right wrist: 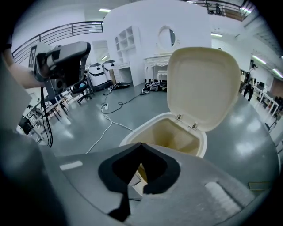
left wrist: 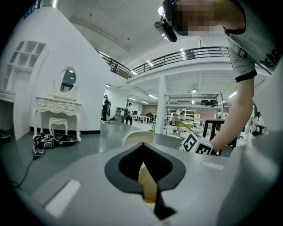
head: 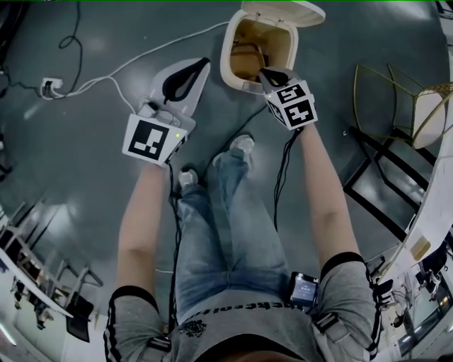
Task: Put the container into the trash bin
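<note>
The cream trash bin [head: 228,67] stands on the grey floor with its lid [head: 283,13] thrown open. A tan container [head: 246,54] lies inside it. My right gripper [head: 267,73] hovers over the bin's near rim, jaws shut, nothing held. In the right gripper view the bin [right wrist: 148,129] and its raised lid [right wrist: 203,84] are just ahead of the right gripper [right wrist: 141,144], and a pale boxy shape [right wrist: 138,178] shows through the jaw opening. My left gripper [head: 204,65] is left of the bin, shut and holding nothing. The left gripper [left wrist: 142,144] faces the bin's cream edge [left wrist: 136,137].
A white cable [head: 127,67] runs across the floor to a power strip [head: 49,86] at the left. A gold wire frame [head: 396,99] and a black frame [head: 382,185] stand at the right. The person's shoes [head: 242,144] are just short of the bin.
</note>
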Motion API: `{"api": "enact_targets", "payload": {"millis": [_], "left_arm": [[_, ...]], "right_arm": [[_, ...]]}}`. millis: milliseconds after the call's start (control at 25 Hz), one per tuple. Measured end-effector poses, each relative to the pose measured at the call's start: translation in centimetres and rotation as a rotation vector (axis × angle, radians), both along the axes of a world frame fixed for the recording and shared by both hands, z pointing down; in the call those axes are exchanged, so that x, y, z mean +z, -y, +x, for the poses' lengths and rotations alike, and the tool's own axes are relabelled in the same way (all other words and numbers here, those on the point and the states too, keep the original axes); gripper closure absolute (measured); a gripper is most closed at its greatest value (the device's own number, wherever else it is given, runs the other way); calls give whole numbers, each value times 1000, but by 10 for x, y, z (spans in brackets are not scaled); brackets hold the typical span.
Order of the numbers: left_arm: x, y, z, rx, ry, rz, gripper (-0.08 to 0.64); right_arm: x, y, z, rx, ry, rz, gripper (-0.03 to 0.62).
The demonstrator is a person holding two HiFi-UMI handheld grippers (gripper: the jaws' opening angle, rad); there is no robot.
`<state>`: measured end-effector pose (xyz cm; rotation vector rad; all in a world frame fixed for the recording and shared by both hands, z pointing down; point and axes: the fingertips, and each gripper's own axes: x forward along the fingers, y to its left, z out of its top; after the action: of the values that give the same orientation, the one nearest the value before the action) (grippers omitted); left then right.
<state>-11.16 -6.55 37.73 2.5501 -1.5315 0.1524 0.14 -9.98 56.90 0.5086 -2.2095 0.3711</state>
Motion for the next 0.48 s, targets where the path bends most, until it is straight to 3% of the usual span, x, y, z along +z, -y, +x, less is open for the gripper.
{"api": "enact_targets", "payload": {"millis": [480], "left_arm": [[-33,-14,12,69,-4,57,546]], "right_arm": [[-70,-19,15,240,184,70,591]]}}
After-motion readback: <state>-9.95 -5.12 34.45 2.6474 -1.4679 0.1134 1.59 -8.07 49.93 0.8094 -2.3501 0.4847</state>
